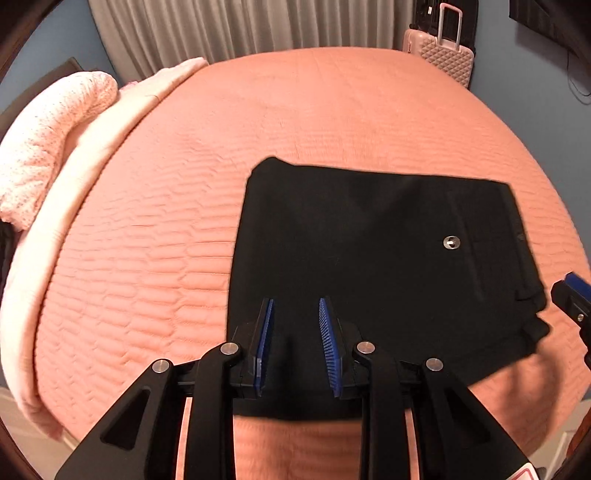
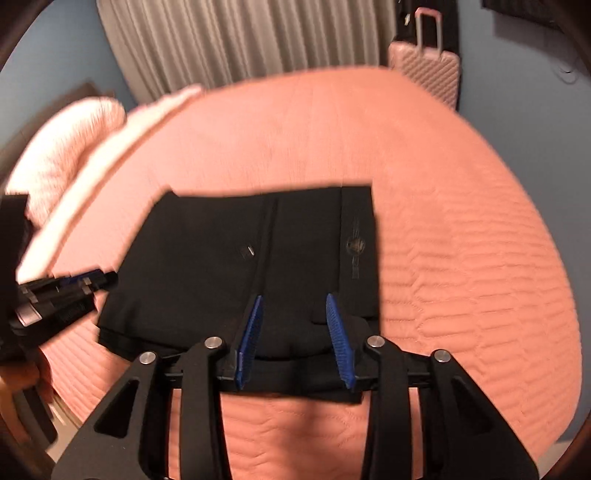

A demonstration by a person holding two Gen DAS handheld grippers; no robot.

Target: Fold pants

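Black pants (image 1: 369,266), folded into a compact rectangle, are seen lying flat on a bed covered by a salmon-pink quilted bedspread (image 1: 295,118); they sit toward the near edge of the bed, with bare quilt visible on all sides. A small round metal button (image 1: 451,242) is shown on the upper layer of the fabric, toward the right side in the left wrist view; a dark strip, apparently the waistband, is seen running along that right edge. The left gripper (image 1: 296,317) is held above the near left part of the pants, its two blue-padded fingers (image 1: 266,332) spread apart with nothing between them; whether the tips touch the cloth cannot be told. The right gripper (image 2: 295,317) is positioned over the near right part of the pants, its blue pads likewise parted and empty; the right wrist view is blurred, so contact with the fabric cannot be judged. A pale pink pillow (image 1: 51,144) and a folded light pink blanket (image 1: 92,155) are placed along the left side of the bed; a grey pleated curtain (image 1: 236,26) is hung behind the bed, and a pink hard-shell suitcase (image 1: 443,55) is stood at the far right corner against a blue wall.
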